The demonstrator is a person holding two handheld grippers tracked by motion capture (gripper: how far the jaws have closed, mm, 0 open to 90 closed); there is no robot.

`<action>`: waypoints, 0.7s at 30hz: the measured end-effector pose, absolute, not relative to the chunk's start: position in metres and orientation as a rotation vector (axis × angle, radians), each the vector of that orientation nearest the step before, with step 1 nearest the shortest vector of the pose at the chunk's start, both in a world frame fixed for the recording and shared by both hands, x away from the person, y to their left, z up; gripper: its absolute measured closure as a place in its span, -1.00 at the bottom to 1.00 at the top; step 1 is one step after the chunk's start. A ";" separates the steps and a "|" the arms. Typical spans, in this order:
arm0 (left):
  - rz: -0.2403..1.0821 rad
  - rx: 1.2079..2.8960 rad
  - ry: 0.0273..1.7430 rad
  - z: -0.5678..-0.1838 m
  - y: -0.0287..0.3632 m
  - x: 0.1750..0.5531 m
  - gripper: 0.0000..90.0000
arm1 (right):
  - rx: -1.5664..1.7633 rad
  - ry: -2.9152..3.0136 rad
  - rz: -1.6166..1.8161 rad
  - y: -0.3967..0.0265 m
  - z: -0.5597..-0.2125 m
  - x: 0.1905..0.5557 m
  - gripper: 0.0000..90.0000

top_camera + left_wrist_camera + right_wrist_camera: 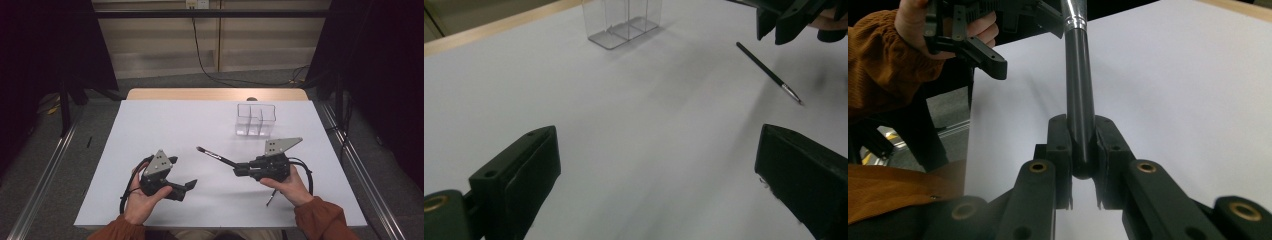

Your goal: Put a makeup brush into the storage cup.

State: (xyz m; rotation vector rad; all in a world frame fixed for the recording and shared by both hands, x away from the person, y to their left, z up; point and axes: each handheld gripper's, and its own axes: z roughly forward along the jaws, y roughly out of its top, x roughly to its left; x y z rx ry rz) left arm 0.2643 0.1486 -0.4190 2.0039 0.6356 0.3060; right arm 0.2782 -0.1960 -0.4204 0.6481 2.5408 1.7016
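Right gripper [1083,165] jaws pinch the butt end of a slim black makeup brush with silver ferrule [1079,85], held above the white tabletop [200,125]. Left gripper [659,175] is spread wide, idle. Tilt the brush upright over the clear plastic divided organiser [255,119] before release. High view places that organiser at the far edge; right gripper view confirms the grip

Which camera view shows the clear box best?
The left gripper view: the clear box stands near, and its dividing walls show, though the top is cut off. The high view shows the whole clear box on the table, but small. In the right gripper view I cannot find it.
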 end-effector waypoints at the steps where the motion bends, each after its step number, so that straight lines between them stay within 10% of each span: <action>1: 0.315 1.989 0.627 -0.419 0.148 0.264 -0.90 | 0.648 2.534 1.705 -0.196 -0.420 0.278 0.77; 21: 0.240 1.895 0.595 -0.415 0.120 0.266 -0.84 | 0.620 2.496 1.734 -0.194 -0.417 0.278 0.77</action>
